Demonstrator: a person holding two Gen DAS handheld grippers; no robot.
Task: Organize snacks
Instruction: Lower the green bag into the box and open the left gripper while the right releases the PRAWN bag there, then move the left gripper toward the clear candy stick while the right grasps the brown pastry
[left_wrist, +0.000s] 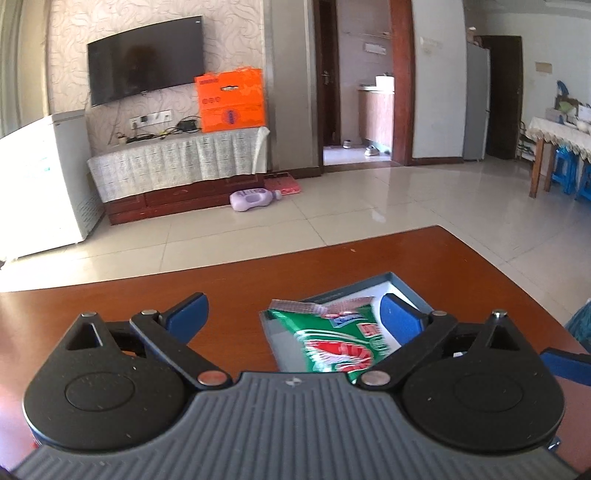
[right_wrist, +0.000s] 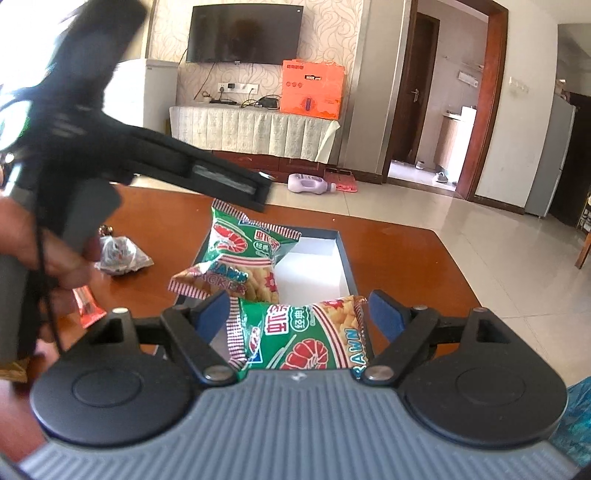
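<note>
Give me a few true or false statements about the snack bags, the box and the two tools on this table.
1. The right tool holds a prawn cracker bag between its fingers. True.
2. The box is blue inside. False: its inside is white.
3. A second prawn cracker bag lies over the box's left edge. True.
4. The left tool is shut on a bag. False: it is open, holding nothing.
5. The television stands on the floor. False: it hangs on the wall.
</note>
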